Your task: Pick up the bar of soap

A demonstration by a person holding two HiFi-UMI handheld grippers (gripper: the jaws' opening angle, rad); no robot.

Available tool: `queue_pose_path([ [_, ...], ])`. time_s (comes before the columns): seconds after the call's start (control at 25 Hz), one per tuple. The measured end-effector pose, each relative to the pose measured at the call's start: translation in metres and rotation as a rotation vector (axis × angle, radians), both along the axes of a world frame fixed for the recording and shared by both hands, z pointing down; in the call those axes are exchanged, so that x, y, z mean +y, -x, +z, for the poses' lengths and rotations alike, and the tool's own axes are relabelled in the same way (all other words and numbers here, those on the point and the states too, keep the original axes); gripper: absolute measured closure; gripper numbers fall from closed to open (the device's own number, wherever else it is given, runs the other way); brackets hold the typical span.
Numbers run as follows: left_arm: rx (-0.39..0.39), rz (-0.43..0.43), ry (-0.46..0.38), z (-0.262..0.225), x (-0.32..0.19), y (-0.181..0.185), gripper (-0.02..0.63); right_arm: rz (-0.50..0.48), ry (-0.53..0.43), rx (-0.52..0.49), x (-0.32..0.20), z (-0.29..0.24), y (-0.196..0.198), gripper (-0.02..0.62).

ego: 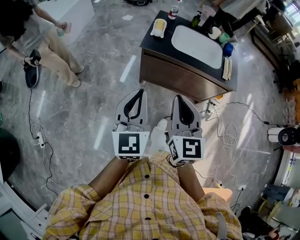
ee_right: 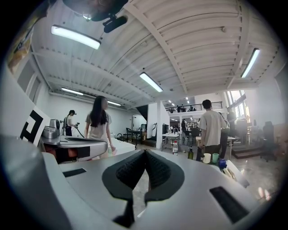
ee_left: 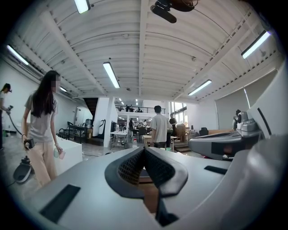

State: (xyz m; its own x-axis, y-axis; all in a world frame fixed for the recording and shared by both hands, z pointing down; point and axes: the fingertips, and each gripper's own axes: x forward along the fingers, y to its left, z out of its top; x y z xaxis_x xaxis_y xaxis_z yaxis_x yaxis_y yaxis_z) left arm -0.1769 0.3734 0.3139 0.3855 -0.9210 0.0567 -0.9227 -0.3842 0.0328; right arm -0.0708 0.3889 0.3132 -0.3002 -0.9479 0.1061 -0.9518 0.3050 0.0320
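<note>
The bar of soap [ego: 160, 24] is a pale yellow block in a white dish at the far left corner of the dark counter [ego: 159, 44] with a white sink basin [ego: 197, 45]. My left gripper [ego: 138, 92] and right gripper [ego: 181, 97] are held side by side over the floor, well short of the counter, both pointing toward it. In the left gripper view the left gripper [ee_left: 144, 148] has its pads pressed together with nothing between them. The right gripper [ee_right: 145, 152] is likewise shut and empty. I cannot make out the soap in either gripper view.
On the counter stand a bottle [ego: 174, 10], a white cup [ego: 214, 33], a green cup [ego: 224, 37], a blue cup [ego: 228, 48] and a folded cloth [ego: 227, 68]. A person [ego: 229, 11] stands behind it; another [ego: 44, 40] at left. Cables [ego: 225, 126] lie on the floor.
</note>
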Motion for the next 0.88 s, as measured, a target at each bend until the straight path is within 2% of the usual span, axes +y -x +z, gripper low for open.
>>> queue_pose_path([
  [0.16, -0.027, 0.013, 0.024, 0.011, -0.035, -0.007, 0.595, 0.016, 0.003, 0.008, -0.038, 0.01, -0.005, 0.578],
  [0.32, -0.043, 0.016, 0.02, 0.016, -0.096, -0.021, 0.595, 0.022, -0.002, -0.026, -0.098, 0.019, -0.021, 0.578],
  [0.72, -0.089, 0.024, 0.011, 0.001, -0.283, -0.092, 0.595, -0.004, -0.012, -0.076, -0.29, 0.006, -0.078, 0.578],
  [0.88, -0.105, 0.025, 0.033, 0.003, -0.344, -0.12, 0.595, -0.007, 0.003, -0.091, -0.353, 0.009, -0.101, 0.578],
])
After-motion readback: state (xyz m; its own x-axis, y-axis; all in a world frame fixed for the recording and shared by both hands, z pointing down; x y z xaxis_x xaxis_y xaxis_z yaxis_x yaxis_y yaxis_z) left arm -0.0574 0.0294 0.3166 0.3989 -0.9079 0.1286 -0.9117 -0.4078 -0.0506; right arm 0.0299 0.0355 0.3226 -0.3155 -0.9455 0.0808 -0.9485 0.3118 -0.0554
